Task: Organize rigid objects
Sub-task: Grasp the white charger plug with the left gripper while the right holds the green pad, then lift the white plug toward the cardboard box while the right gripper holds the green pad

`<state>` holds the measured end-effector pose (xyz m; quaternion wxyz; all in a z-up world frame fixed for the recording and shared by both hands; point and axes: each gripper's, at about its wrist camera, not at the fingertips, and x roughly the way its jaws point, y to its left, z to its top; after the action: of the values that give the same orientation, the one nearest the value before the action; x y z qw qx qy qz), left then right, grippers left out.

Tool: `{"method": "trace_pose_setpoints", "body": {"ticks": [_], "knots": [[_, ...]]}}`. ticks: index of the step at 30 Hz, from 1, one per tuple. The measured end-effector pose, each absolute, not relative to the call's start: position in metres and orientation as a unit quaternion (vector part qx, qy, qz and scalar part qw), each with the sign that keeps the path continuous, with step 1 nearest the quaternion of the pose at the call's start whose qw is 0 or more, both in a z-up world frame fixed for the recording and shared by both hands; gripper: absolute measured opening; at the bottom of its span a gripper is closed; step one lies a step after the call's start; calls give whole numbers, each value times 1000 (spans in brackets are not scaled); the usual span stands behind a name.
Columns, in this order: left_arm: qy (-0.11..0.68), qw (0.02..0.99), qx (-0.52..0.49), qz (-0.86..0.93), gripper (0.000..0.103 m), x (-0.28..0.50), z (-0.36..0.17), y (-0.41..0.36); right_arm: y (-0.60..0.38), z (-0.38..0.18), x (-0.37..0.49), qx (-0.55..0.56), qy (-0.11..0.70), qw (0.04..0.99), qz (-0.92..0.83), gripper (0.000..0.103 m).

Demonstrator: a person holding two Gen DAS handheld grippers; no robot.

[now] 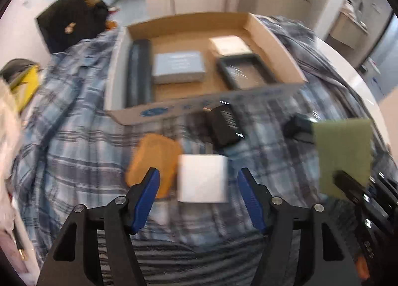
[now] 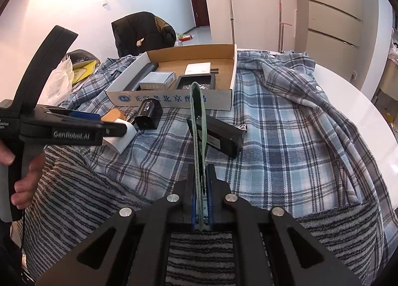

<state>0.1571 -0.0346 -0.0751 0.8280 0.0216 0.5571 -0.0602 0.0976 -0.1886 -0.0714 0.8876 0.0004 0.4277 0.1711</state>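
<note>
The left gripper (image 1: 199, 181) hangs low over the plaid cloth (image 1: 74, 137) with its blue fingers (image 1: 146, 196) spread wide, and right there between the tips sits the white cube (image 1: 202, 178), touching neither pad as far as the blurred left wrist view lets anyone judge. Just outside the left finger lies the orange piece (image 1: 151, 159), its edge tucked against the cube. Ahead of the fingertips a small black box (image 1: 223, 125) lies on the cloth, and beyond that the cardboard tray (image 1: 206, 109) stands open, holding a long dark tube (image 1: 139, 72) along its left wall, a grey-blue box (image 1: 177, 66) beside it, a dark framed case (image 1: 245, 72) to the right and a pale flat box (image 1: 230, 45) behind that. Over to the right gripper (image 2: 201, 186): its fingers are pinched narrow on a thin green card (image 2: 197, 124), held on edge and rising straight up out of the tips, clear of the cloth; from the left wrist view that same card shows broadside as an olive rectangle off to the right of the fingers. Just past the card's far edge a long black box (image 2: 223, 137) lies flat on the plaid. Left of the right gripper's fingers, the person's hand (image 2: 24, 179) wraps the other tool's handle, and the white cube pokes out below its nose. A striped towel (image 2: 74, 199) covers the near edge beneath both tools.
</note>
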Motion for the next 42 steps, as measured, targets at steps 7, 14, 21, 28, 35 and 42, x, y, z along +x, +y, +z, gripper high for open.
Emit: {"method": "trace_pose_setpoints", "body": {"ticks": [7,14,21,28,35,42], "knots": [[572,817,13,-70,67,159,-81,-36,-189,-71,97,0,427,888,170,6],[596,800,6,-64,47,164,-96,-32,-188,-72,97,-6,426,889,169,6],[579,813,23,-60,44,166,-96,-39,-188,-71,96,-5,426,889,168,6],[493,866,28,-76,44,124,-55,-32,-191,-61,91,0,397,903,164,6],[370,926,51,-56,44,79,-6,-17,-198,-36,85,14,365,918,154,6],[264,962,44,-50,44,66,48,-6,-202,15,83,13,339,930,143,6]]}}
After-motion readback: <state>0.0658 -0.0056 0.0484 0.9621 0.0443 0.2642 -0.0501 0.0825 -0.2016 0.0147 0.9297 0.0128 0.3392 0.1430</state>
